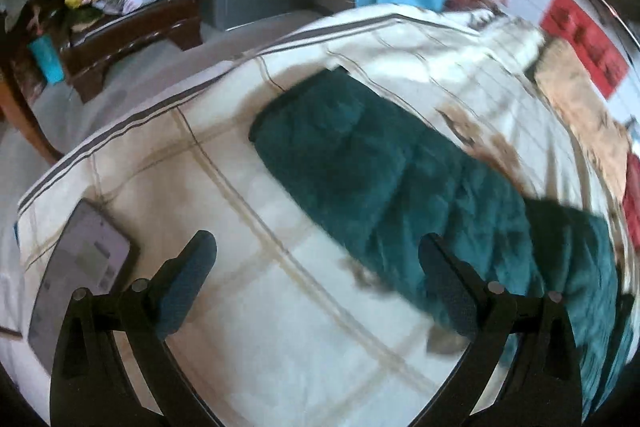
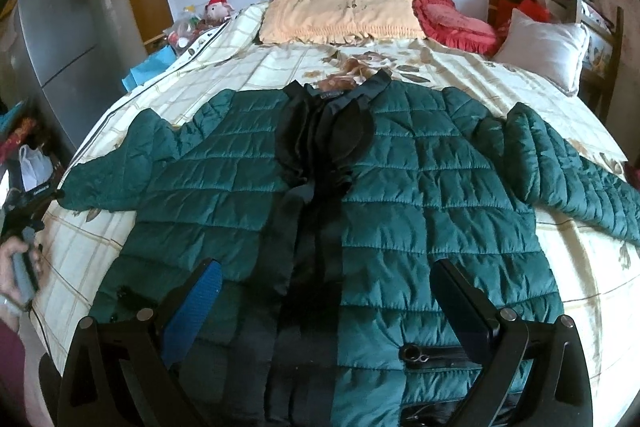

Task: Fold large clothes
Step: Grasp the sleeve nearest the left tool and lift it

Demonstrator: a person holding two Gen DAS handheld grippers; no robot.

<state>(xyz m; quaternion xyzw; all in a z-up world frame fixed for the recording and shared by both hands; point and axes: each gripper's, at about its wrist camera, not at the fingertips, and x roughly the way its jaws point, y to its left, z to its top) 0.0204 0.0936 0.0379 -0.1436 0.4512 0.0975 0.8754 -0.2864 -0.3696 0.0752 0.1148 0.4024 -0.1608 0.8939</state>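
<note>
Right view whole green jacket (image 2: 400, 187) spread, left view one sleeve (image 1: 360, 163), both tools (image 1: 316, 267) (image 2: 326, 291) apart

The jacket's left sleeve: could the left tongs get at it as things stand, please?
Probably yes: the left tongs are open, the sleeve lies flat on the bed just ahead, nothing between.

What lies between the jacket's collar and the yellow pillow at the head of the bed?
Only bare floral bedsheet separates the jacket collar from the yellow pillow, seen in the right wrist view.
</note>
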